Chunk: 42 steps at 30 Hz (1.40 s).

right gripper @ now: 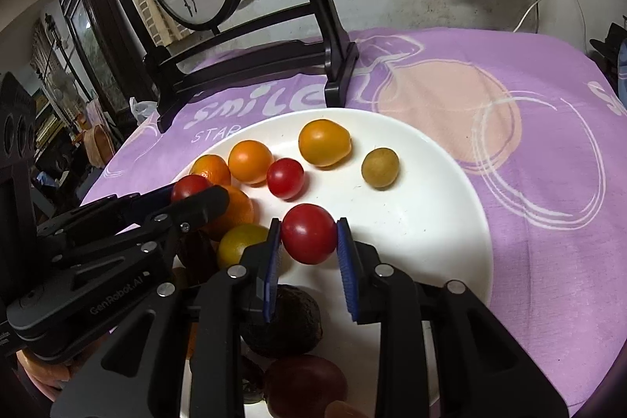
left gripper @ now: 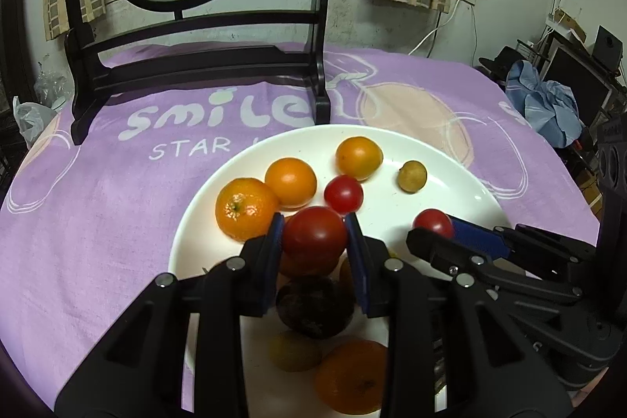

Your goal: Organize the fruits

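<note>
Red tomatoes fill both claws: my left claw (left gripper: pixel 314 241) pinches one tomato (left gripper: pixel 314 236), my right claw (right gripper: pixel 308 241) another (right gripper: pixel 308 234), lifted above the plate (right gripper: pixel 450 222) for sorting.

Close wrist views (shared plate (left gripper: pixel 450 159))

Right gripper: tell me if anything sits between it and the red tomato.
Nothing does. The right gripper already has the red tomato between its blue pads over the white plate.

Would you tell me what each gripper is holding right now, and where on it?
Each holds a red tomato by its sides: left gripper one tomato, right gripper another tomato.
</note>
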{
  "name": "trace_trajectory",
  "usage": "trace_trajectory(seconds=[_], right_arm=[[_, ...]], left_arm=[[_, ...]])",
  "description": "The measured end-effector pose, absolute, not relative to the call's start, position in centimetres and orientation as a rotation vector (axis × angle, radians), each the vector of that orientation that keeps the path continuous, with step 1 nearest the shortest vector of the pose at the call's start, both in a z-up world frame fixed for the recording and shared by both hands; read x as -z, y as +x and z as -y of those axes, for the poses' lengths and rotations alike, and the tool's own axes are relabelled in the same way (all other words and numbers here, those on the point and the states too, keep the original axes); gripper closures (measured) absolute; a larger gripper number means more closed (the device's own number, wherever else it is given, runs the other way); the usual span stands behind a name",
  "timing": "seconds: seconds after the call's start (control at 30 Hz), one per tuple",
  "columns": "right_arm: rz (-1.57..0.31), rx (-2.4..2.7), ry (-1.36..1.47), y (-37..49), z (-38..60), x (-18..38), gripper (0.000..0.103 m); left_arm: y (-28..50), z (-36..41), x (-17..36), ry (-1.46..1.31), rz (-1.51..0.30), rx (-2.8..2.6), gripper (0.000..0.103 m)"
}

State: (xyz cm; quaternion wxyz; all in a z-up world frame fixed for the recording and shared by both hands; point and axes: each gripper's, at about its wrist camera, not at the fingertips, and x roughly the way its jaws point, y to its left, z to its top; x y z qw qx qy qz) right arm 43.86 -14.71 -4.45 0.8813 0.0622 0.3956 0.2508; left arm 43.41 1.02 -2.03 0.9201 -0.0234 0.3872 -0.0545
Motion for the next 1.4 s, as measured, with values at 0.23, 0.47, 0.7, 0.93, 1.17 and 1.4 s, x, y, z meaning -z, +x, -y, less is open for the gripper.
trace_trajectory(seconds=[0.23,0.47,0.7,0.93,1.17,1.4], right_arm=[[-0.801,-0.509,0.162,42.7,16.0,3.2,0.063],[-0.763,-0.502,0.172,39.5,17.2,0.7,0.043],[-0.756,-0.537,0.054,31.7,17.3,0.0,0.038],[-0.687,-0.539,-0.018,24.6,19.0,1.0,0.038],[-0.662,-0.51,-0.151,19.6,19.9,3.0,0.038],[-0.645,-0.502,-0.159,18.2,20.6,3.3,0.038]], left_arm=[[42.1,-0.9,0.7,-0.007,-0.744,0.029,0.034],[38.4,-1.9,-2.6,-0.033,-0.693,-0.01,0.012],[32.1,-2.5,-4.2,-0.025,-0.653,-0.008,0.002],[25.1,-2.6,-2.8,0.007,-0.674,0.012,0.002],[20.3,-3.2,-0.4,0.03,-0.71,-0.002,0.002],[18.3,-3.5,0.8,0.052,-0.724,-0.005,0.002]])
